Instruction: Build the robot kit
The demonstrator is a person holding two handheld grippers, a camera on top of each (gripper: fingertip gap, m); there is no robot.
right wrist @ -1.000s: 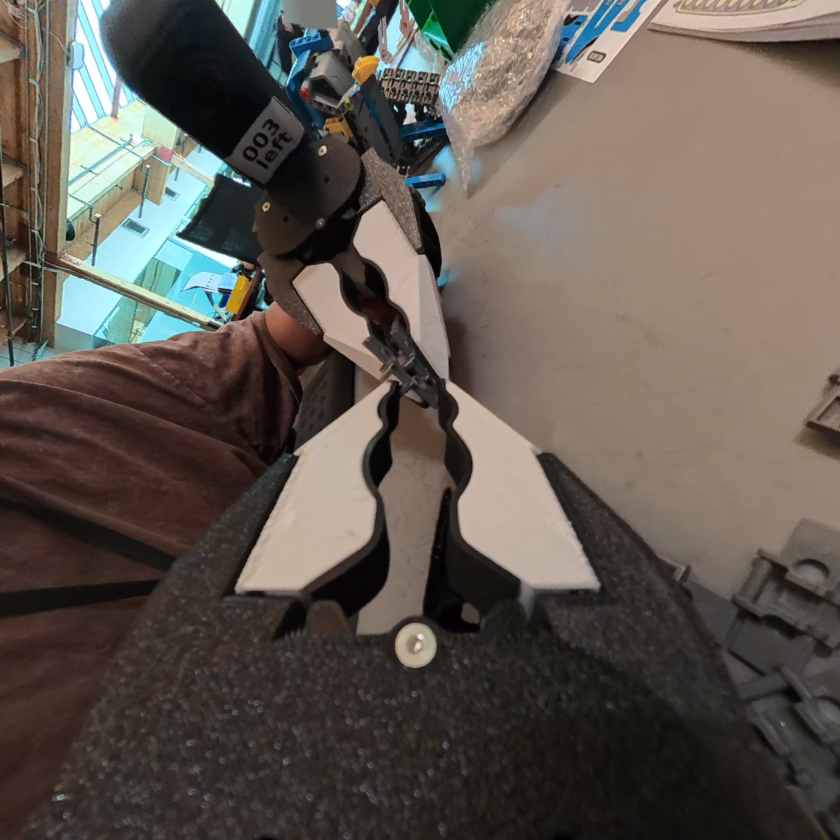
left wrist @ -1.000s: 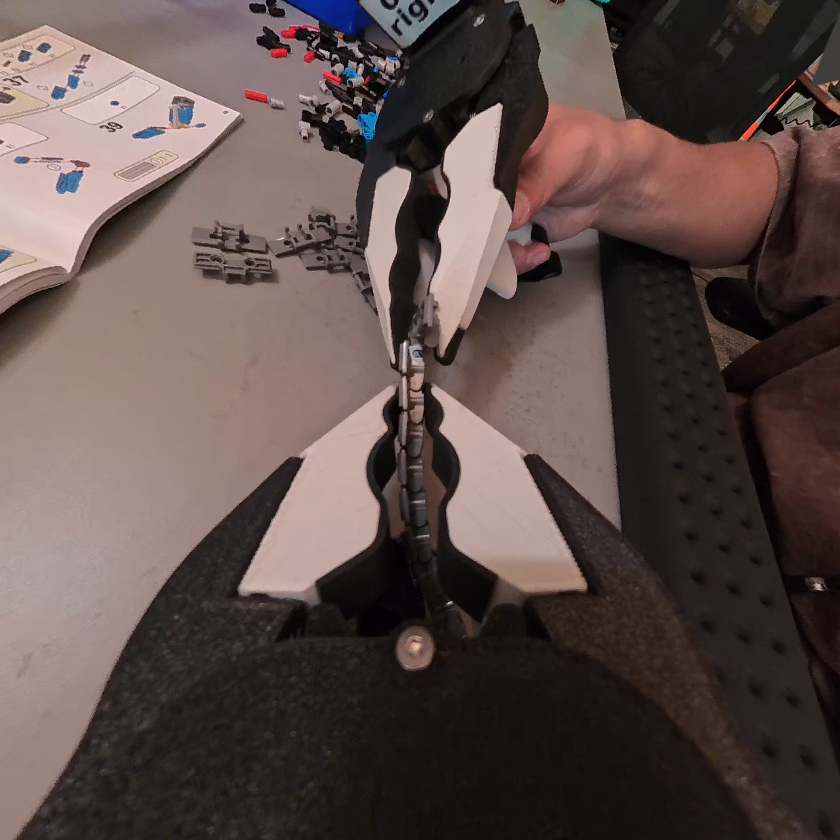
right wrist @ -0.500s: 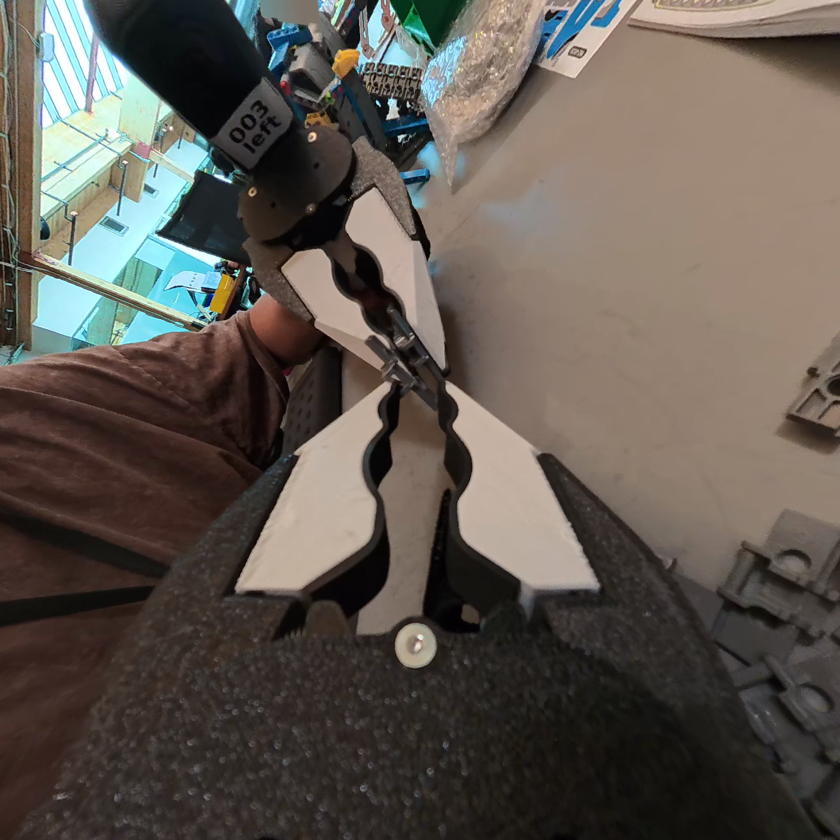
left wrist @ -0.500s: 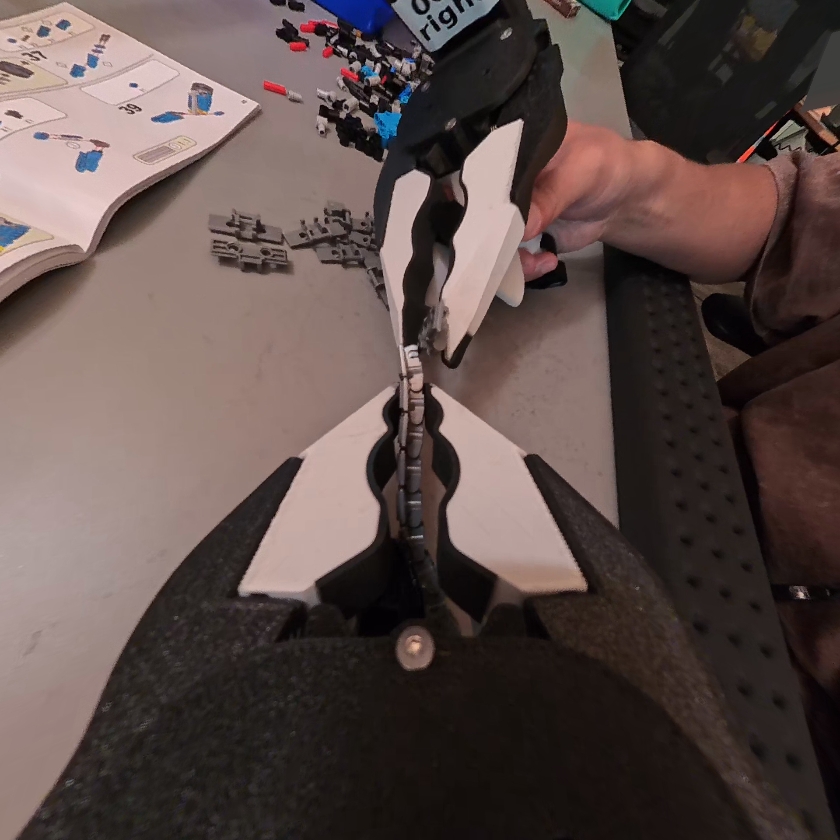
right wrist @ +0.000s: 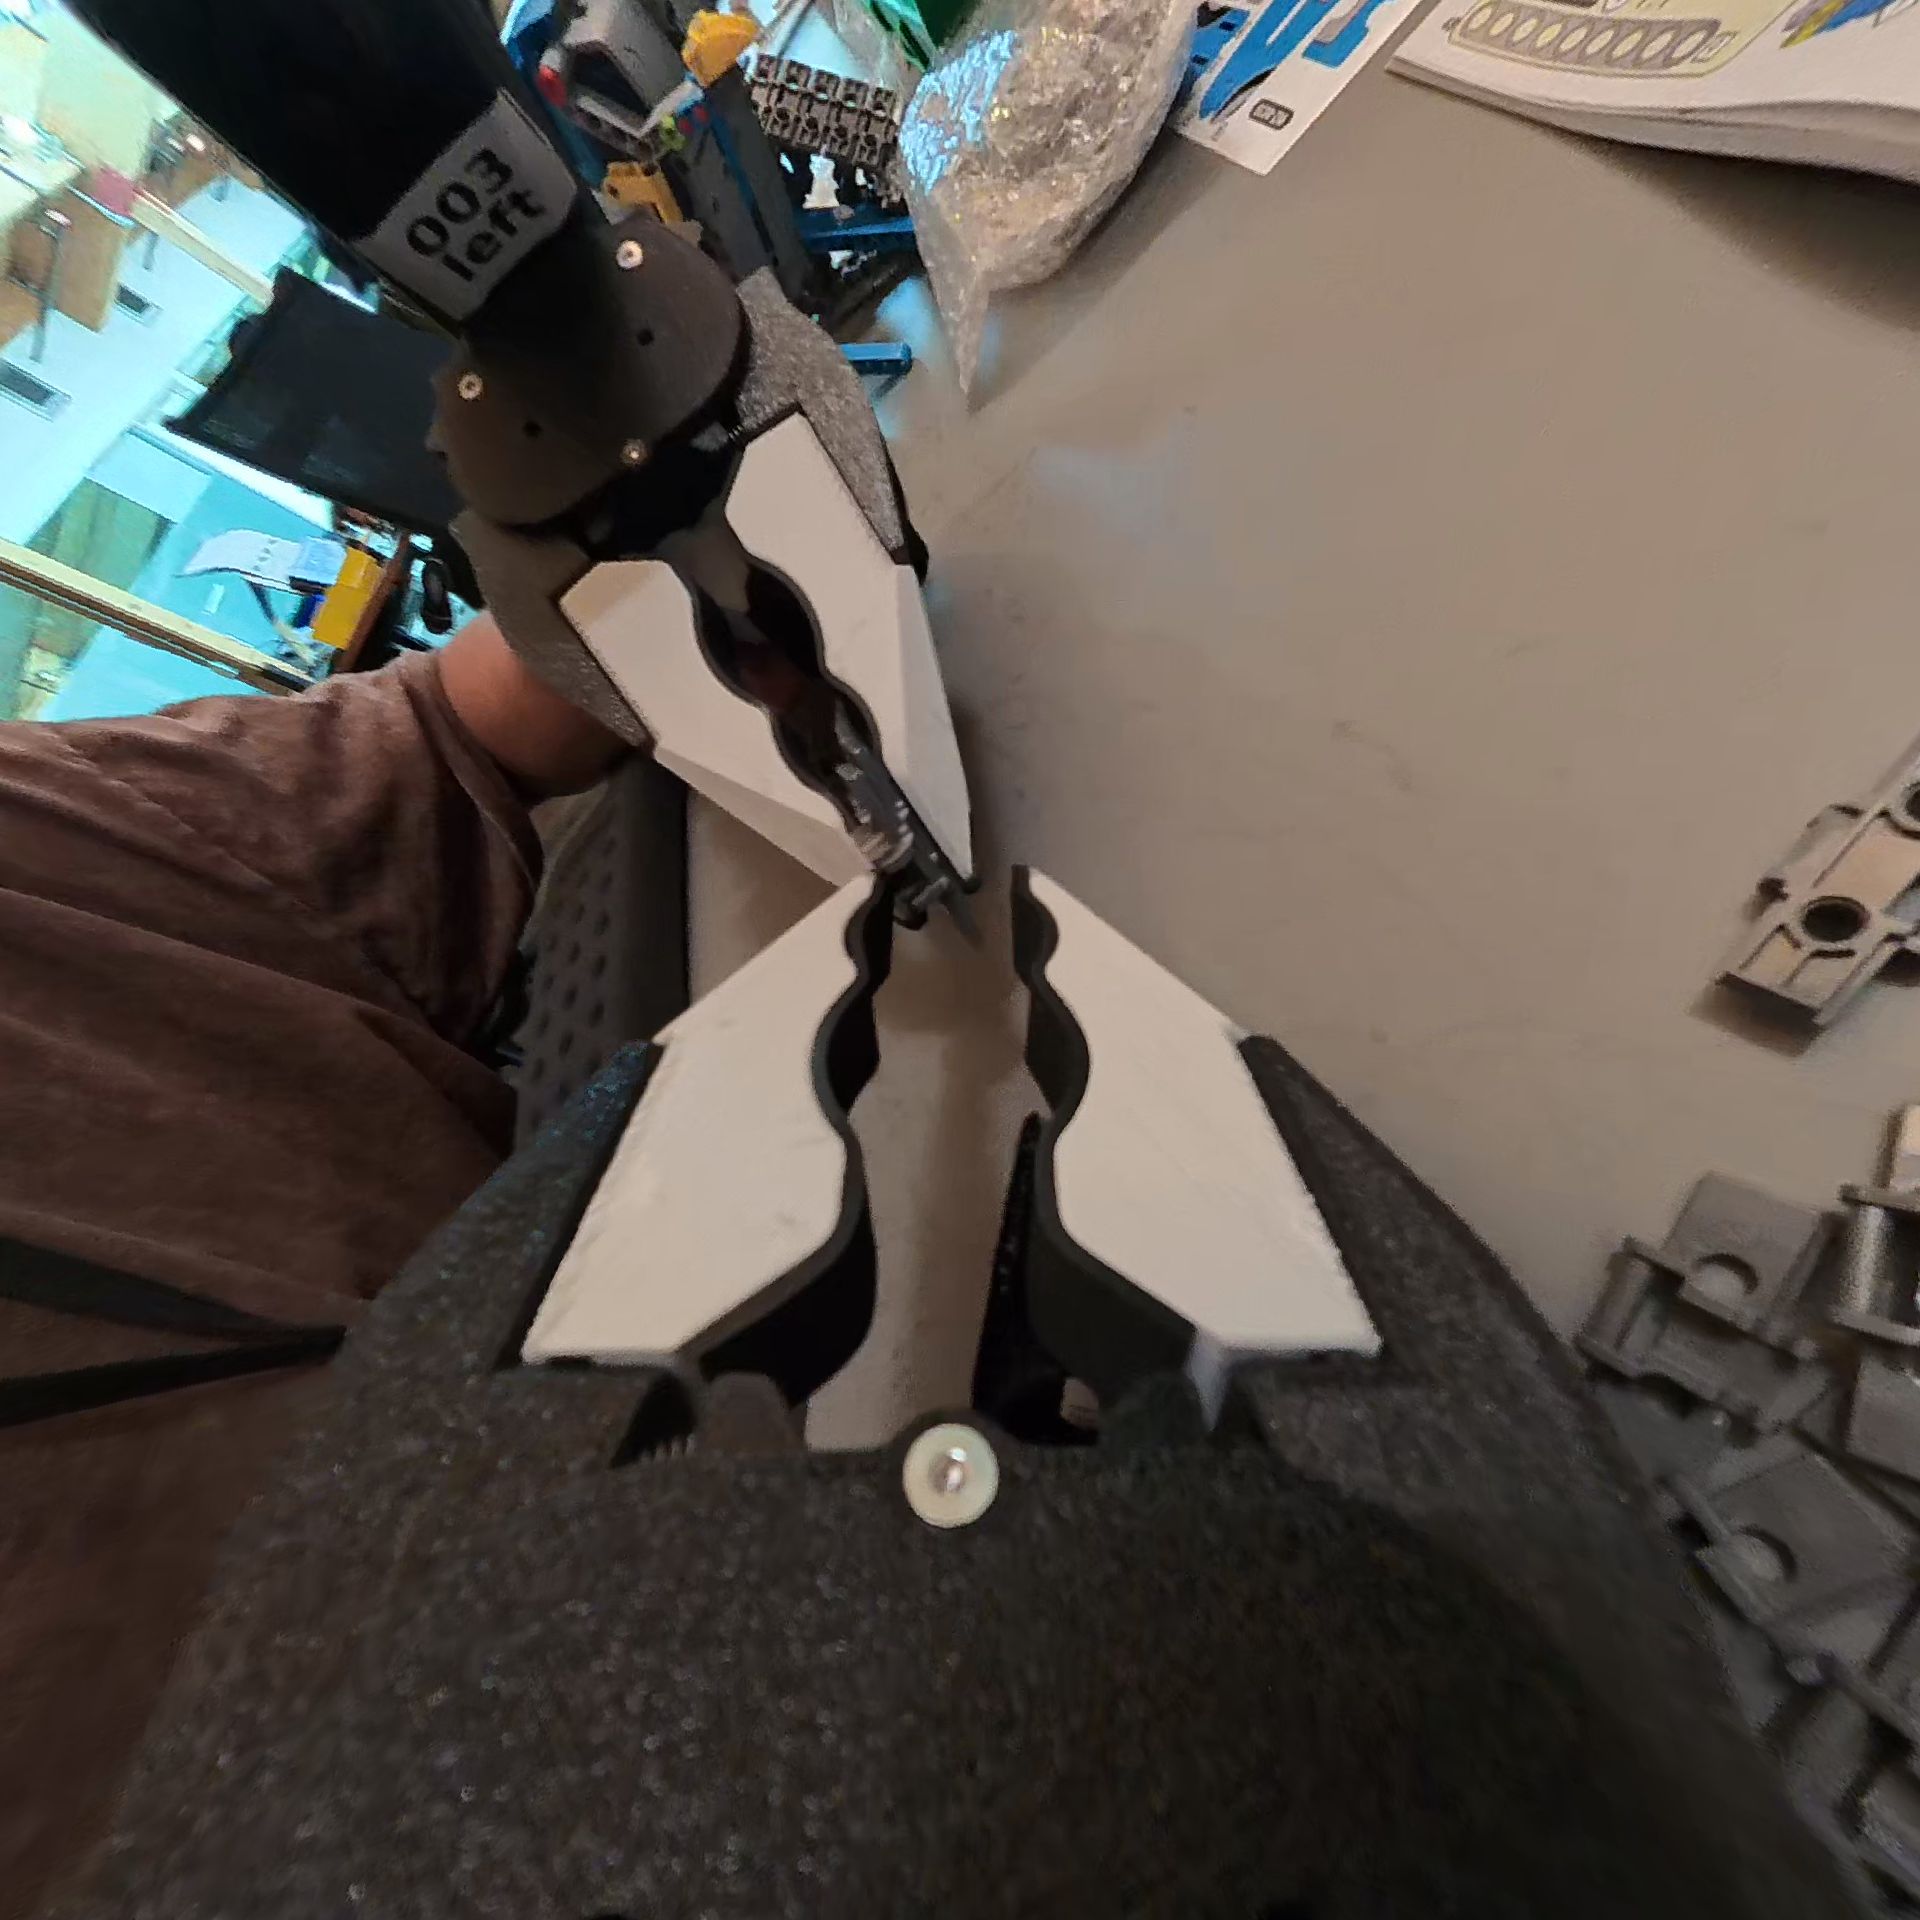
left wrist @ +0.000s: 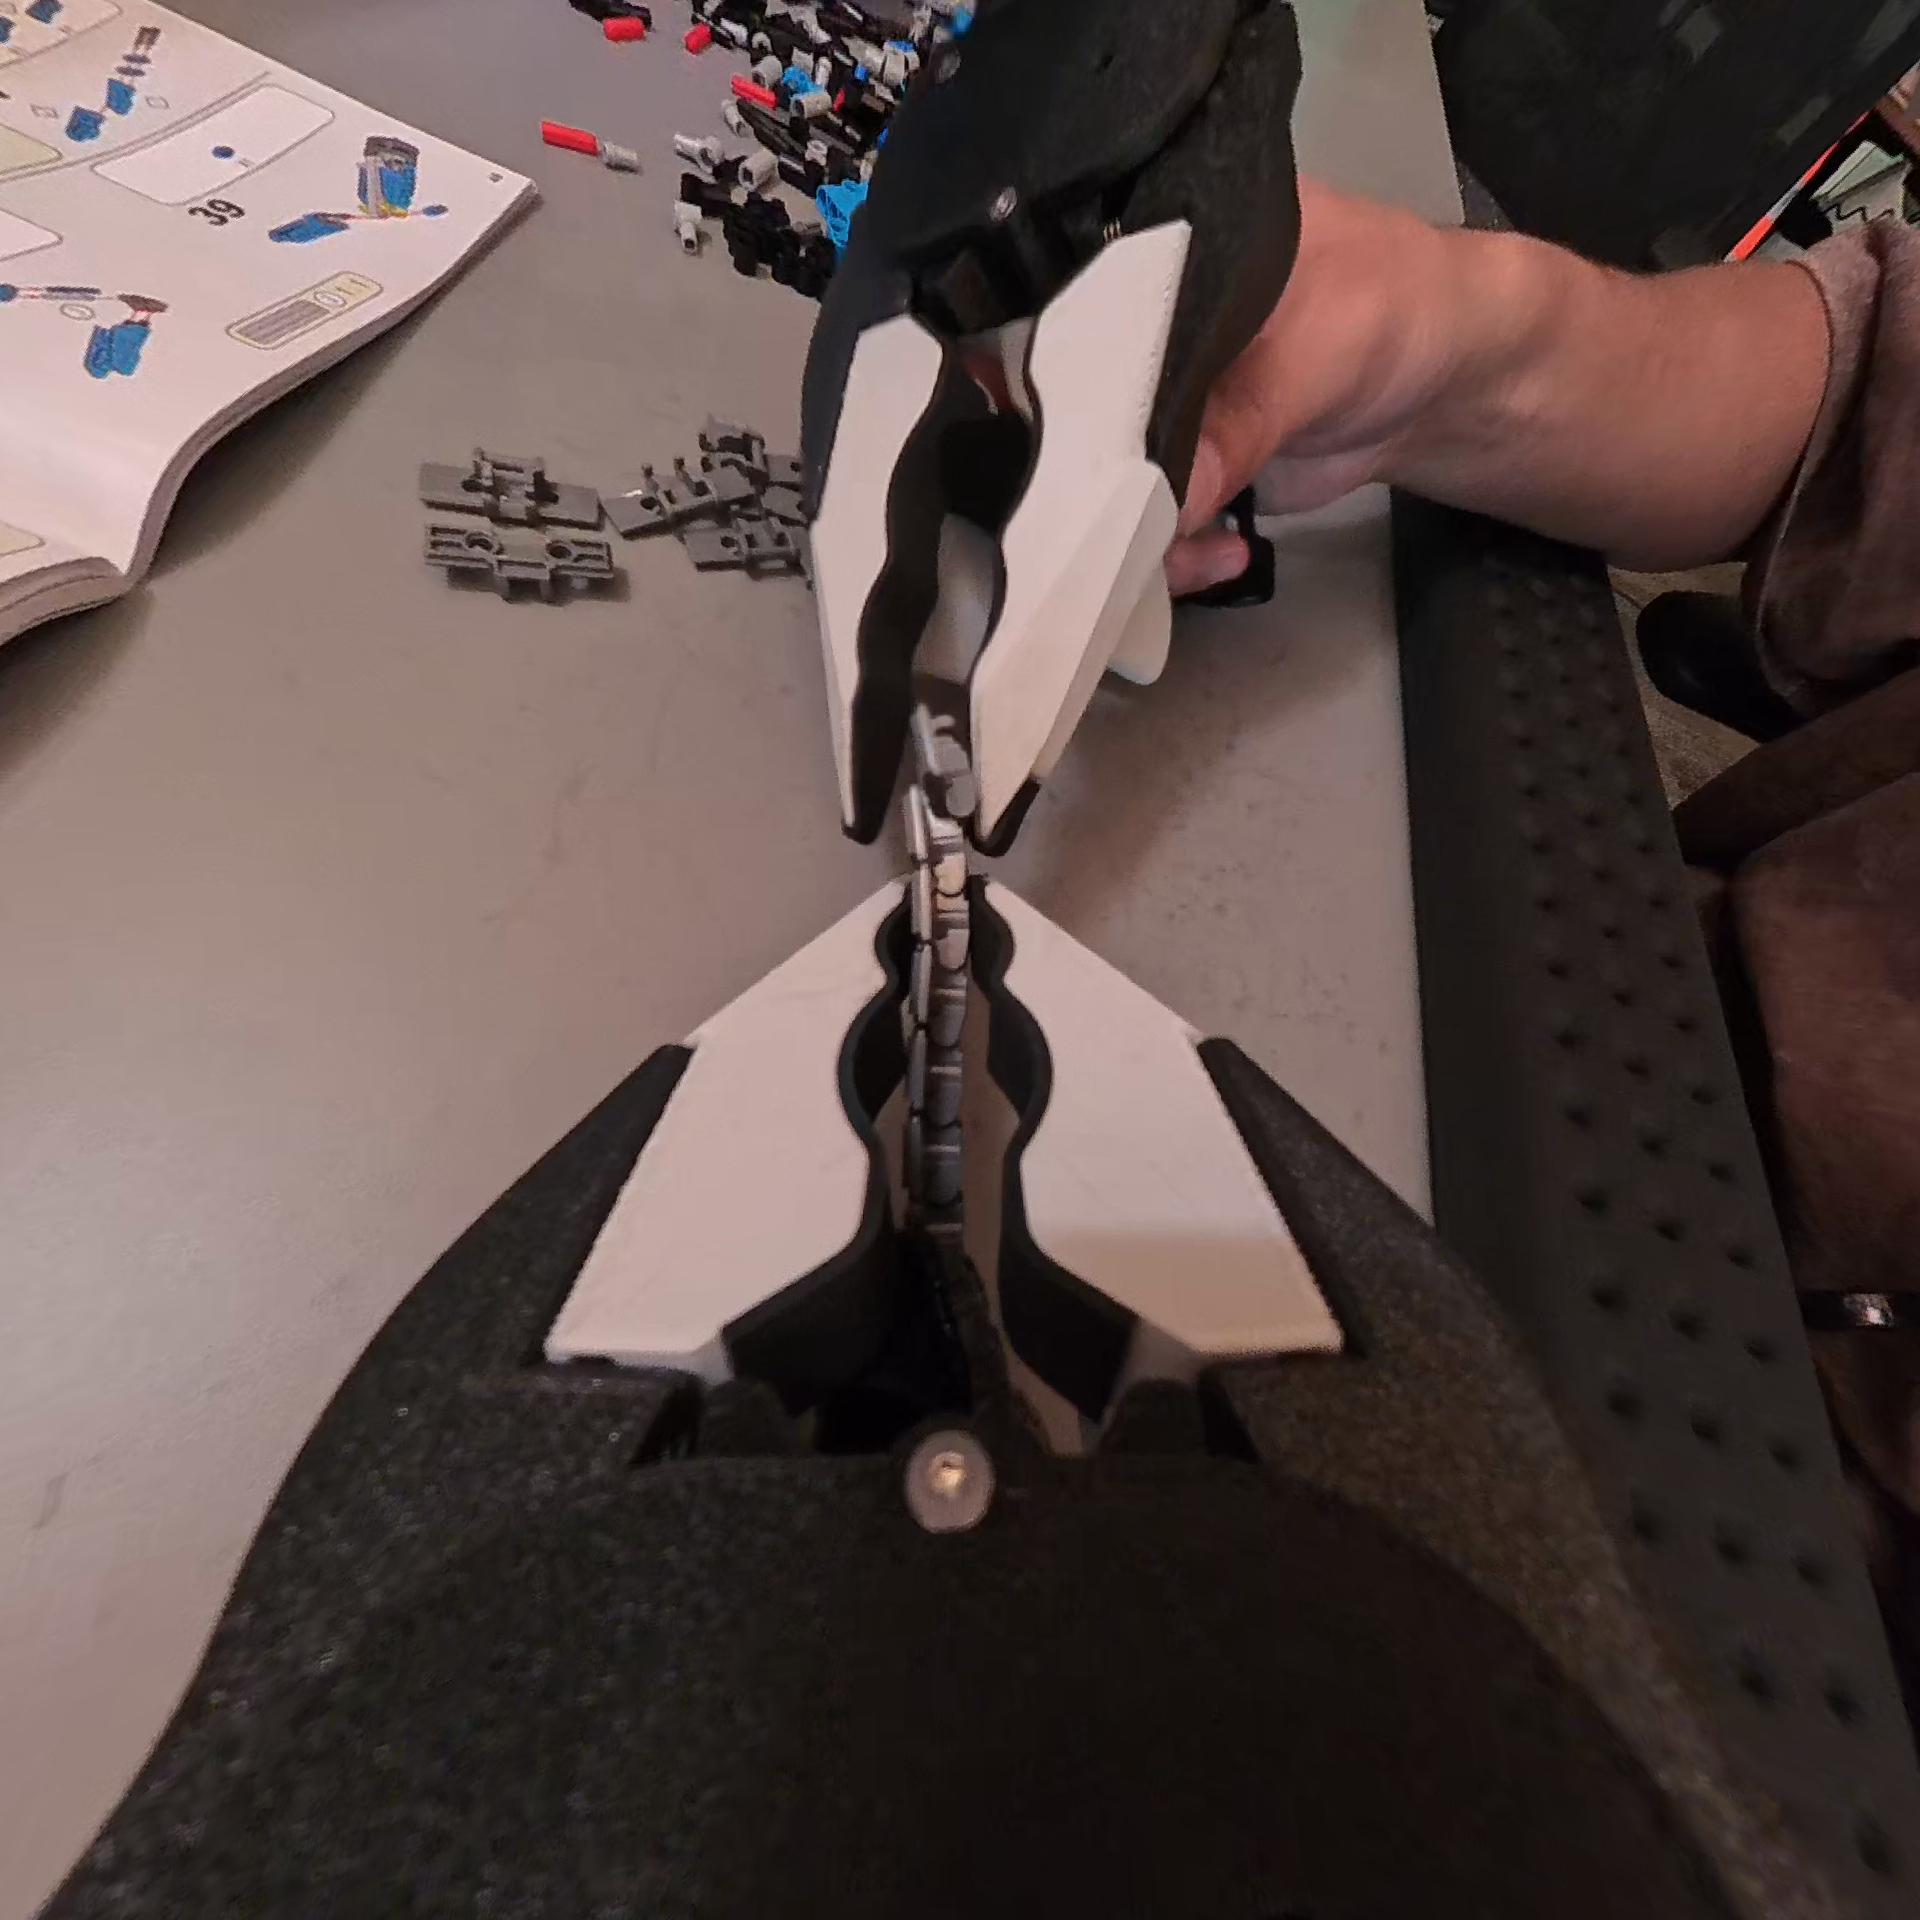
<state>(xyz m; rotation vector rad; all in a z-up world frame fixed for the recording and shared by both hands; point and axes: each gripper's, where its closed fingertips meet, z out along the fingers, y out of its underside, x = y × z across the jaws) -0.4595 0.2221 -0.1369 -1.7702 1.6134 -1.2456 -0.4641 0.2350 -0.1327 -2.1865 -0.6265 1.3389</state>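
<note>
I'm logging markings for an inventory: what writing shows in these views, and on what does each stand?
I do not copy wording; its bearers:
Grey label on the handle of the left gripper: short print.
Open instruction booklet: step numbers and diagrams.
Blue-printed sheet: small mark, too small to read.

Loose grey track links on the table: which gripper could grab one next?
Probably the right. The right gripper has its jaws open, gripping nothing, and loose grey links lie close beside it. The left gripper is shut on the track chain, so it is busy.

Grey table (left wrist: 312, 935), bright window (right wrist: 94, 436) behind
</note>
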